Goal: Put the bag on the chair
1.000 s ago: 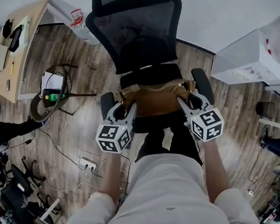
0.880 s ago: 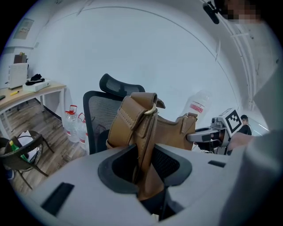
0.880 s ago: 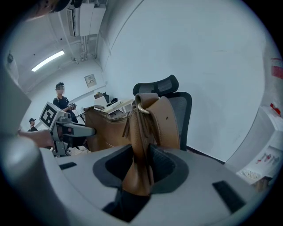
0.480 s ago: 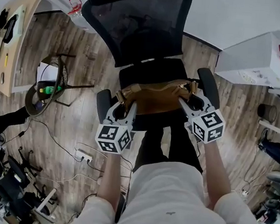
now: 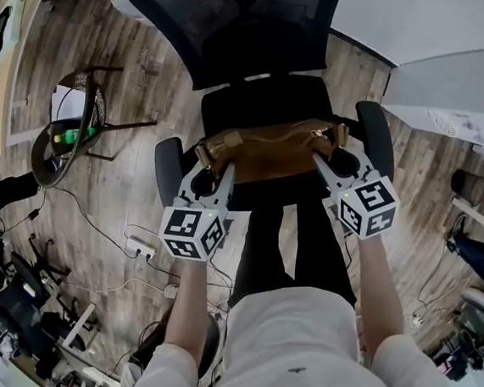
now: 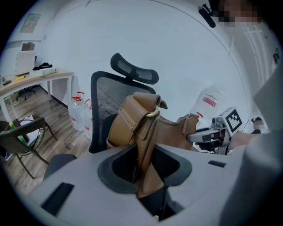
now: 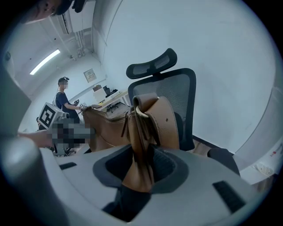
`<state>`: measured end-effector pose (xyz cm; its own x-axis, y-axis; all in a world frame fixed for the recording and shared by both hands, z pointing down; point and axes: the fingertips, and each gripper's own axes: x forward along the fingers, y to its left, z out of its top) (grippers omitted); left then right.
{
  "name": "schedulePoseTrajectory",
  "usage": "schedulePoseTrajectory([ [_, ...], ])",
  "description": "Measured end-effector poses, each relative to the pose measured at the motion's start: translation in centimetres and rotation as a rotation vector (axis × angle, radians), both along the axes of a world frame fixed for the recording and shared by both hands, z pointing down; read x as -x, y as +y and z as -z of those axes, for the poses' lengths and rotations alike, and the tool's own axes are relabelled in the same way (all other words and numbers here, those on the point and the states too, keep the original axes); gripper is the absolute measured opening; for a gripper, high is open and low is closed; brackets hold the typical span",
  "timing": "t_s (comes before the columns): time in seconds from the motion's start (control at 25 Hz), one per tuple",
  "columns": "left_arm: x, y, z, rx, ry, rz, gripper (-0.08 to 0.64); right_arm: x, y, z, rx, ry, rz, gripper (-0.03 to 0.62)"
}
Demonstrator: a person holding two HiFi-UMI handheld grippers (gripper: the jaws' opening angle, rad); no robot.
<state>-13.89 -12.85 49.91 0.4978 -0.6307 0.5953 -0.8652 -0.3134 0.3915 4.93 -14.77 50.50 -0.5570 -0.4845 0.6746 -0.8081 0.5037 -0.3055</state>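
A tan leather bag (image 5: 267, 153) hangs stretched between my two grippers, just above the seat (image 5: 258, 113) of a black mesh office chair. My left gripper (image 5: 211, 173) is shut on the bag's left end strap (image 6: 143, 145). On the other side my right gripper (image 5: 324, 162) is shut on the right end strap (image 7: 139, 150). In both gripper views the brown leather is pinched between the jaws, with the chair's backrest (image 6: 108, 99) and headrest (image 7: 152, 66) behind it.
The chair's armrests (image 5: 166, 168) (image 5: 375, 137) flank the bag. A wire basket stool (image 5: 64, 141) stands at the left, a desk (image 5: 17, 48) beyond it. A white box (image 5: 456, 94) sits at the right. Cables and a power strip (image 5: 139, 247) lie on the wood floor. Water bottles (image 6: 79, 110) stand by the wall.
The bag and both grippers have moved forward over the chair's seat. Both grips are unchanged.
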Motion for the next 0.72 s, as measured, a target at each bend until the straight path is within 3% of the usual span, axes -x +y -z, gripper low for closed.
schedulePoseTrajectory([
  [0.72,0.3,-2.3,-7.9,0.045,0.005,0.059,0.100,0.1,-2.9,-7.8,0.035,-0.016,-0.011,0.123],
])
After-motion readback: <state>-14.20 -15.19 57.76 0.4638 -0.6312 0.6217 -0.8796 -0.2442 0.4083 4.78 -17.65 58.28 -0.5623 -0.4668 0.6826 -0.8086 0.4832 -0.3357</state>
